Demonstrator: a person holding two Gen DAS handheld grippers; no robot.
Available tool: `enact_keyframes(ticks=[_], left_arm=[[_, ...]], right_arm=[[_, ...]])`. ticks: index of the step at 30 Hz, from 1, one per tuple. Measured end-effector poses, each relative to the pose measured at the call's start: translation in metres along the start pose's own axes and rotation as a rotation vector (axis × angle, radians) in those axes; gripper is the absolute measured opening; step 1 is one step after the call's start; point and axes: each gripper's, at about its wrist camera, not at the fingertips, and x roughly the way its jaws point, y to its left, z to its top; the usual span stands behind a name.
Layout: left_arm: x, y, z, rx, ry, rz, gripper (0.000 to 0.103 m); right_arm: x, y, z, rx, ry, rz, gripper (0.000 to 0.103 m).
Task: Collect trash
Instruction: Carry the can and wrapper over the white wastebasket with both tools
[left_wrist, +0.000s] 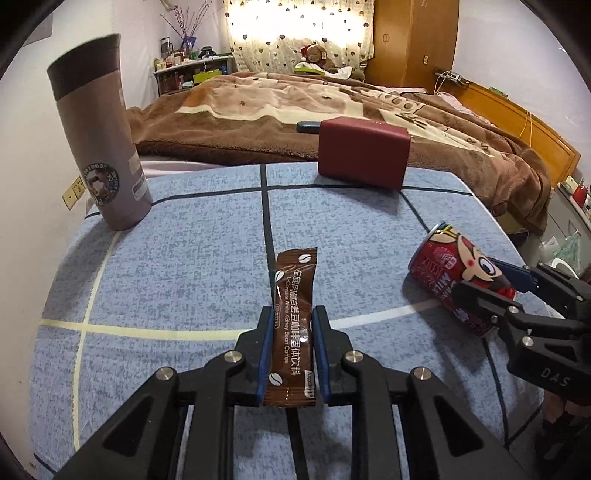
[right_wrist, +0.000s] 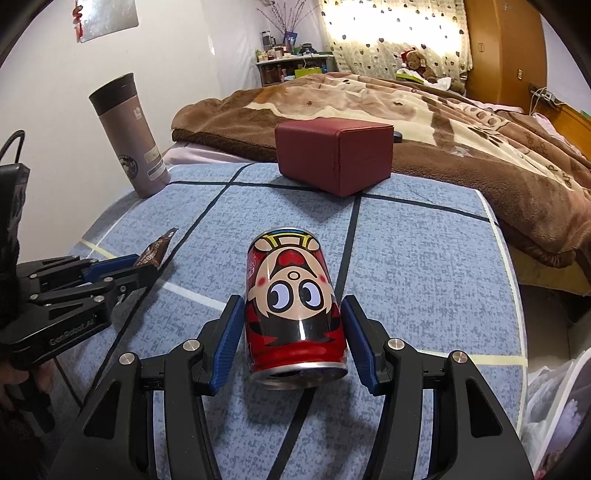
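Coffee sachet (left_wrist: 293, 328): pinched lengthwise by left gripper (left_wrist: 291, 325), long axis pointing toward the table's far edge. Can (right_wrist: 293, 306): lying on its side, straddled by spread right gripper (right_wrist: 293, 332), opening facing it.

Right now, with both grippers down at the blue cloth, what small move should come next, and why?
Probably close the right gripper on the red can. The can lies on its side between the blue pads, with a visible gap along each side, so it is not gripped yet. The left gripper is already shut on the coffee sachet, so that piece looks ready to lift.
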Motion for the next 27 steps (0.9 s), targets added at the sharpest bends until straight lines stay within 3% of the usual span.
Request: enact_keyframes(ticks=[16,27], left_arm=[[-0.036,-0.026,-0.013,0.014,-0.031,-0.036,0.022],[-0.034,-0.029,-0.019,0.003,-0.013,-0.038,0.022]], right_arm=[[-0.032,-0.01,-0.018,0.03,-0.019,0.014,0.054],[-0.004,-0.001,-0.01,-0.032,0.117,0.061,0.055]])
